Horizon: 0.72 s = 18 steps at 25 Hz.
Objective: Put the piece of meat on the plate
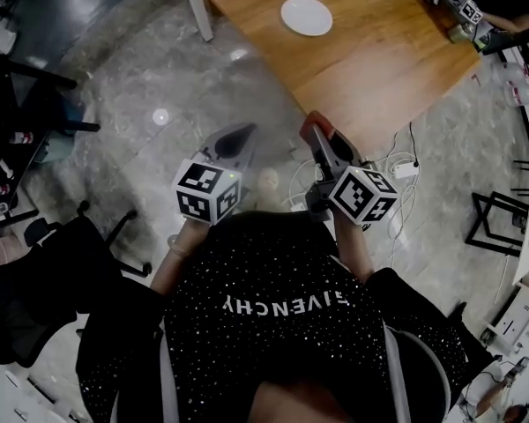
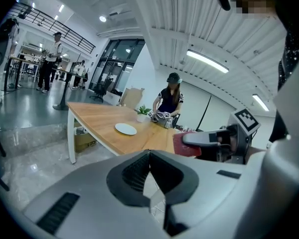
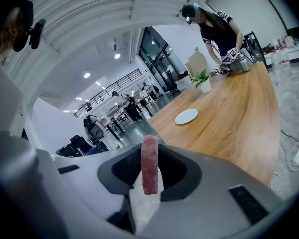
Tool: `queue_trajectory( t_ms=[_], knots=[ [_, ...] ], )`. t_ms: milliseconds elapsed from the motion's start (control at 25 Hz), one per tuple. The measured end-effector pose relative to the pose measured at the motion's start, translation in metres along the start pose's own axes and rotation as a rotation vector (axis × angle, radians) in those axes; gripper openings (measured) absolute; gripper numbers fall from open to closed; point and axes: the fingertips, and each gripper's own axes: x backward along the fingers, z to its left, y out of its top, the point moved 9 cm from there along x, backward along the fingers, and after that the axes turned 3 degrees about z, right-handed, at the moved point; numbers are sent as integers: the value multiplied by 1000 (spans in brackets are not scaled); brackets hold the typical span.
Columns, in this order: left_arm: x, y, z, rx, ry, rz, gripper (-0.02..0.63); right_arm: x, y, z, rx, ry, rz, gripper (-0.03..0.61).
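Note:
The piece of meat [image 3: 149, 164], a flat red slab, stands on edge between the jaws of my right gripper [image 3: 150, 179], which is shut on it. From the head view the meat [image 1: 315, 127] sticks out of the right gripper [image 1: 321, 139] over the floor, just short of the table's near corner. The white plate [image 1: 306, 16] lies bare on the wooden table [image 1: 379, 69], far ahead of both grippers. It also shows as the plate [image 3: 186, 116] and the plate [image 2: 125, 129]. My left gripper [image 1: 240, 136] hangs beside the right one, jaws together on nothing [image 2: 149, 156].
A person [image 2: 168, 101] works at the table's far end beside a small potted plant [image 3: 204, 81]. Cables and a power strip [image 1: 404, 169] lie on the floor by the table. An office chair [image 1: 62, 236] stands at my left, and a cardboard box [image 2: 83, 139] sits under the table.

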Motion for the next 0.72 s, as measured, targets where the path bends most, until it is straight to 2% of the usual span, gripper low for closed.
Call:
queue_trajectory(
  t_ms=[440, 720],
  knots=[
    [-40, 12, -10, -7, 28, 20, 9, -6, 22, -31, -7, 20, 22, 98],
    [-74, 14, -24, -40, 40, 21, 11, -12, 31, -57, -8, 52, 36, 98]
  ],
)
